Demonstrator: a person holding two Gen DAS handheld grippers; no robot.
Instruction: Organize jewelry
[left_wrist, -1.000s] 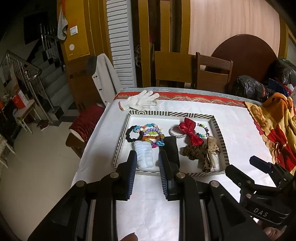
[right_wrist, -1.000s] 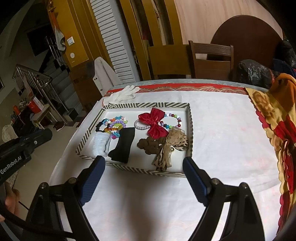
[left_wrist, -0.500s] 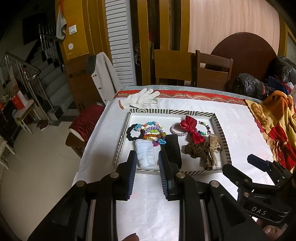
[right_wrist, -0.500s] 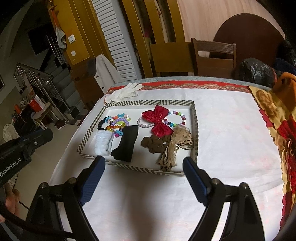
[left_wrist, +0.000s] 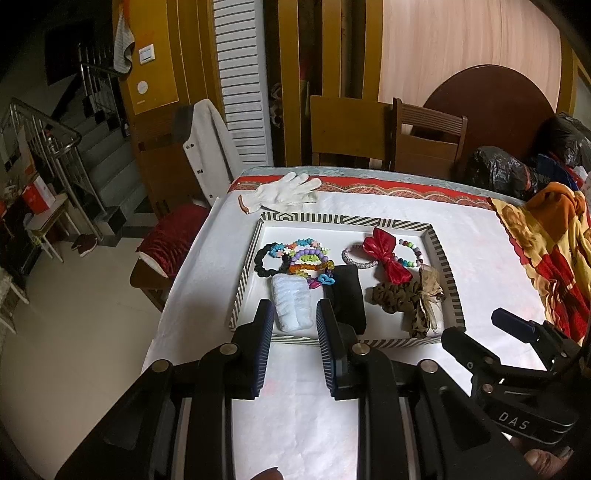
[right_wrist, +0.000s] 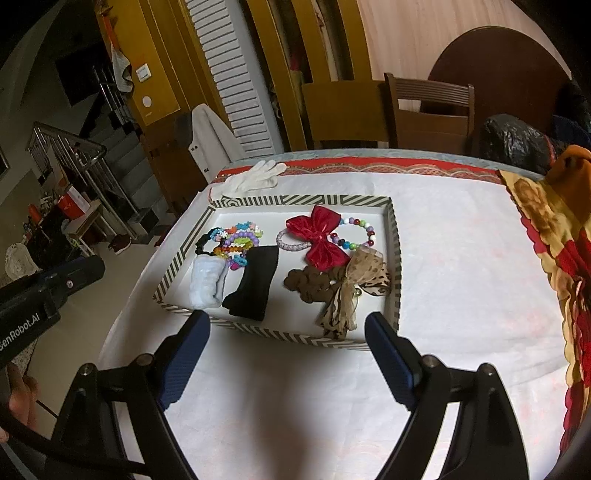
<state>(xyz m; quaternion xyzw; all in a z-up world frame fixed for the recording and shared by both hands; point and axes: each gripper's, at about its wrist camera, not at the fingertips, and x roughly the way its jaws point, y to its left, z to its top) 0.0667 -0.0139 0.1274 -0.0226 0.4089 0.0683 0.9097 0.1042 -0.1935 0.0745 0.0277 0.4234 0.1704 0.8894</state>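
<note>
Jewelry tray (left_wrist: 448, 275) sits on the white table (left_wrist: 303, 406); from the left wrist, the left claw (left_wrist: 293, 314) hangs over its near rim, narrowly apart, empty. From the right wrist, the right claw (right_wrist: 286, 325) is wide apart, holding nothing, tray just ahead.

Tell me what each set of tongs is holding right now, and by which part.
Nothing. The left tongs and right tongs both stand open and empty, short of the striped tray.

the tray (right_wrist: 394, 236) sits on the table (right_wrist: 461, 280). in the tray, bracelets (right_wrist: 236, 240) lie at the far left, a bow (right_wrist: 323, 238) at the far right, a headband (right_wrist: 255, 282) in the near middle. a glove (right_wrist: 255, 177) lies behind the tray.
</note>
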